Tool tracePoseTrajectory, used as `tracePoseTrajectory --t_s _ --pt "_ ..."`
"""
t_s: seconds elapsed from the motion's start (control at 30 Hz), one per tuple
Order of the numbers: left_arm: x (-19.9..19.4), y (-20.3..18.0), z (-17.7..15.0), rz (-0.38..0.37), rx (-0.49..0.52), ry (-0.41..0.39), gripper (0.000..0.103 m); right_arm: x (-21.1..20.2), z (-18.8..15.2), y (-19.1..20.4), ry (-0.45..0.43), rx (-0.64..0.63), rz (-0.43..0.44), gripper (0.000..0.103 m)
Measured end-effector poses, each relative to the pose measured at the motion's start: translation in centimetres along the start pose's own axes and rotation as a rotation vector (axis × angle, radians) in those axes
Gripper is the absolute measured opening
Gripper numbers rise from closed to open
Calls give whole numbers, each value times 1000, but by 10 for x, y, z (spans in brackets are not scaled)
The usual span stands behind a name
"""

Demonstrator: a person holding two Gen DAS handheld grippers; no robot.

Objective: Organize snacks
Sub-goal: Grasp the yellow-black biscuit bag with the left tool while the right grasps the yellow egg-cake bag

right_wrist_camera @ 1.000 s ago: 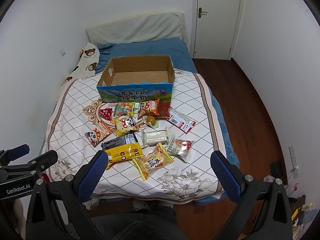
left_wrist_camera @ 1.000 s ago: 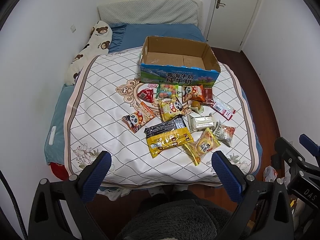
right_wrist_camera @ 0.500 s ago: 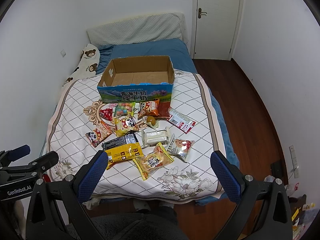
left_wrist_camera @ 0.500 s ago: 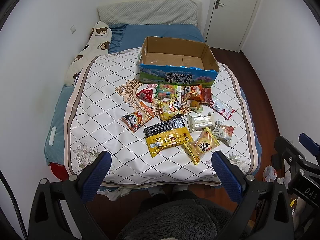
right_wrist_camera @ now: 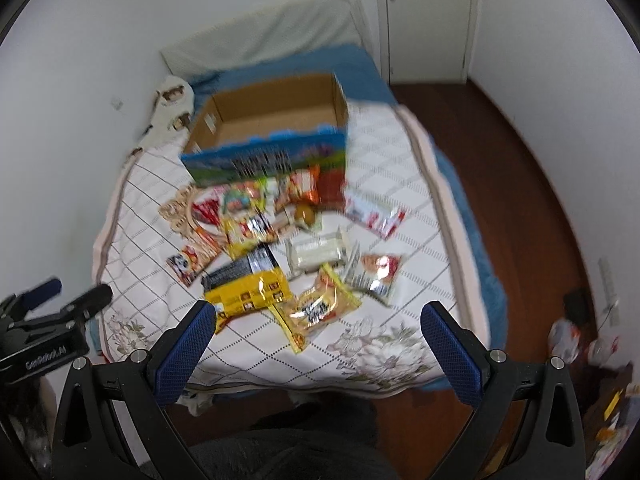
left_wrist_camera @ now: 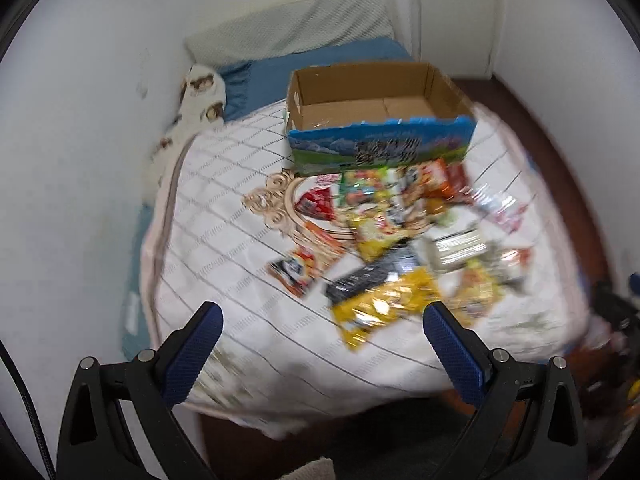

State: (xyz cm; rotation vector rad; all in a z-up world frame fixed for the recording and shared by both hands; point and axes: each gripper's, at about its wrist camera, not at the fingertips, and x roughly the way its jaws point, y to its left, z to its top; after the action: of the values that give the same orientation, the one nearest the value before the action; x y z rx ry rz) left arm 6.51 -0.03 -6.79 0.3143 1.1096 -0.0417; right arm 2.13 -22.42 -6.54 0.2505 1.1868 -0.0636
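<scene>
An open cardboard box (left_wrist_camera: 380,104) (right_wrist_camera: 276,120) with a blue printed front stands on the quilted bed, its inside bare. In front of it lie several snack packets: a big yellow-and-black bag (left_wrist_camera: 380,300) (right_wrist_camera: 248,288), a panda packet (left_wrist_camera: 294,270) (right_wrist_camera: 188,262), a clear yellow pastry pack (right_wrist_camera: 320,306), a white bar pack (right_wrist_camera: 318,248) and a red-white packet (right_wrist_camera: 374,216). My left gripper (left_wrist_camera: 324,316) hangs open above the bed's near edge, nothing between its fingers. My right gripper (right_wrist_camera: 316,316) is open too, over the near snacks. Both views are blurred.
The bed's white diamond-pattern cover (left_wrist_camera: 224,216) fills the middle, with a grey pillow (left_wrist_camera: 296,32) and a bear-print pillow (left_wrist_camera: 200,92) at the wall. A door (right_wrist_camera: 424,16) and dark wooden floor (right_wrist_camera: 520,184) lie to the right. A person's dark-clothed lap (right_wrist_camera: 288,444) is below.
Both grippers have moved forward toward the bed and the views now blur with motion; the box and snacks appear larger. Snacks lie as before, jaws stay open.
</scene>
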Motion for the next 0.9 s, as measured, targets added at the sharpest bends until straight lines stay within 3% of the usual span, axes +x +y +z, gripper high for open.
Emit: tracePoseTrajectory --t_s 0.17,0.27,0.5,0.7,0.77,0.9 --pt "72 -31 5 -14 251 80 103 86 -7 -24 147 102 6 103" --pt "122 -64 3 -40 465 143 103 134 -17 -39 211 164 18 103" --pt "203 -116 -6 -87 784 248 103 206 -36 -57 329 276 34 103" --pt "240 -141 -11 -199 923 357 103 231 -43 -64 362 342 36 103" --pt "247 -146 -16 -198 934 364 103 235 -43 -64 376 356 41 103" --pt "251 -148 -24 -169 872 319 88 241 -42 -64 394 372 42 103"
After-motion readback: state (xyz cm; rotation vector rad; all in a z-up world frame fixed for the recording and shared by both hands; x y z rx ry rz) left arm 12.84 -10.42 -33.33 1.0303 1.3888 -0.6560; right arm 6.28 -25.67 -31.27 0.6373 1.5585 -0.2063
